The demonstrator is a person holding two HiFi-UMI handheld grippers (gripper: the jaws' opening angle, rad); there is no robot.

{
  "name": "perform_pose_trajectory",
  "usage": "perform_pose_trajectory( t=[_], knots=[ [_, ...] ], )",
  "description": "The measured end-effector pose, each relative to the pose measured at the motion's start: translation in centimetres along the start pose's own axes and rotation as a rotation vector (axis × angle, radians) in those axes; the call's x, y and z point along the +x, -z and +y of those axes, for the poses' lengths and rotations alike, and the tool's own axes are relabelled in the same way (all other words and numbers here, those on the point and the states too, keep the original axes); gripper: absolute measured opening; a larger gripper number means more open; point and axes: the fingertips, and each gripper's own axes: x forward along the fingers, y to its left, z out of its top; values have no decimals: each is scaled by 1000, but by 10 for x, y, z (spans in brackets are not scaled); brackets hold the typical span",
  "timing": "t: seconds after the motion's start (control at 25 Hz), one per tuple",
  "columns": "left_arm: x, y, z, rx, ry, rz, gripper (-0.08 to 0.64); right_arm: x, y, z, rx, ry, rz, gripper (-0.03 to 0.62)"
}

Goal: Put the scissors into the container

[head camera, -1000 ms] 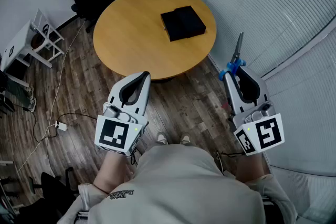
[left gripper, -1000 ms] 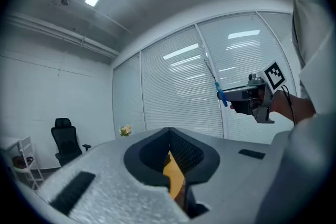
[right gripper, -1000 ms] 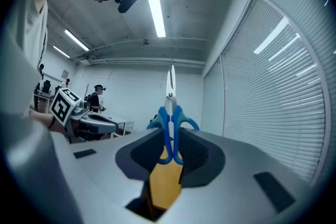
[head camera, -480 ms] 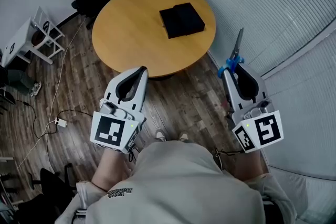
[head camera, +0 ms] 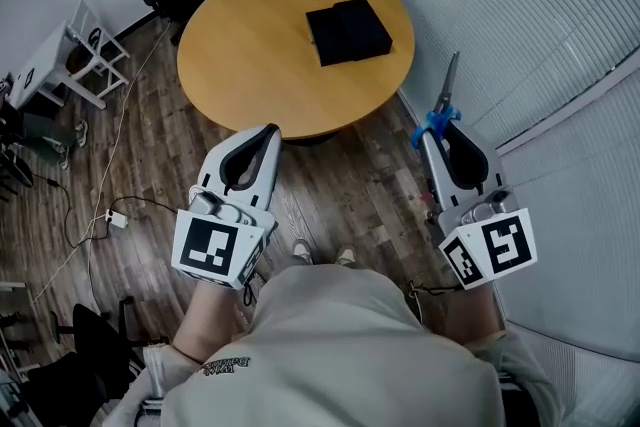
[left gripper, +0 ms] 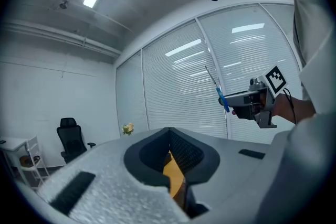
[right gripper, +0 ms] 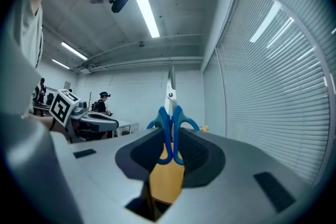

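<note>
In the head view, the scissors (head camera: 445,100) are seen clamped by their blue handles in the right gripper (head camera: 434,137), off the round table (head camera: 250,55) to its right. Their closed blades run on along the jaws and point away from the person. The black container (head camera: 348,31) lies on the table's right half. The left gripper (head camera: 266,137) is held just before the table's near edge.

In the left gripper view, its jaws are pressed together with nothing between them.

In the right gripper view, the handles are pinched between the jaws and the blades point straight ahead.
</note>
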Motion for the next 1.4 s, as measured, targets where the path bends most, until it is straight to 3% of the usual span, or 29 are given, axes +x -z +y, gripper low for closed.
perform_pose_trajectory(
  t=[0.84, 1.4],
  knots=[
    [9, -2, -36, 31, -89, 36, 21, -25, 23, -32, 37, -76, -1, 97],
    [25, 2, -26, 50, -70, 30, 21, -2, 34, -37, 60, -73, -1, 97]
  ],
)
